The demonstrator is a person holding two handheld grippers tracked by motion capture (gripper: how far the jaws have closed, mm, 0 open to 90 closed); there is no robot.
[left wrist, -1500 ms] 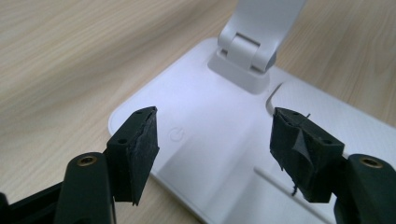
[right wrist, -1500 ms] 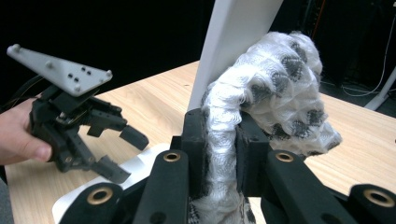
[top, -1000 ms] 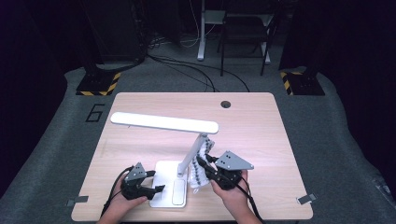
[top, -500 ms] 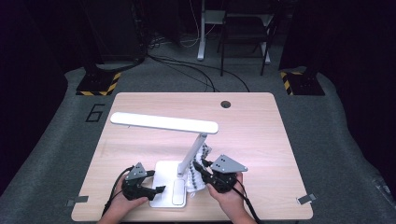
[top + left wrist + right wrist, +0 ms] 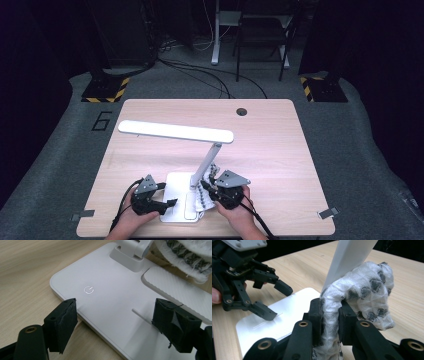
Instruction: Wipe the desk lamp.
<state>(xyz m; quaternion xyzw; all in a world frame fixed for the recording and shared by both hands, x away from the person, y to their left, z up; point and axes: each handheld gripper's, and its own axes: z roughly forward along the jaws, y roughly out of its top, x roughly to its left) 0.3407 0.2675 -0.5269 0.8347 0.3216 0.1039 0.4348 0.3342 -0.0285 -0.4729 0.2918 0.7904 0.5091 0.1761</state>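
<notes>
- While I watch from the high view, a white desk lamp (image 5: 176, 131) stands near the front edge of the wooden table (image 5: 270, 140), its long head held level above the tabletop and its slanted arm rising from a flat white base (image 5: 176, 202). My left gripper (image 5: 170, 202) sits at the base's front left corner, jaws spread and having just been opening, with nothing pinched between them. My right gripper (image 5: 206, 192) is just right of the lamp arm, clenched on a white cloth with dark patches (image 5: 204, 196) that touches the foot of the arm.

- Seen from the left gripper view, the two black jaws stand wide apart, low over the lamp base (image 5: 110, 297). The round power mark (image 5: 88, 289) lies just ahead of the left jaw, and a ribbed white pad (image 5: 175, 290) is set into the base beside the right jaw. An edge of the cloth (image 5: 185, 255) shows at the top right corner, beyond the arm's hinge (image 5: 132, 252).

- From the right gripper view, the jaws press tight on a gathered fold of the cloth (image 5: 362, 292), whose bunched bulk rests against the lamp arm (image 5: 349, 257). Farther off, the left gripper (image 5: 279, 301) hovers open over the white base (image 5: 287, 312).
</notes>
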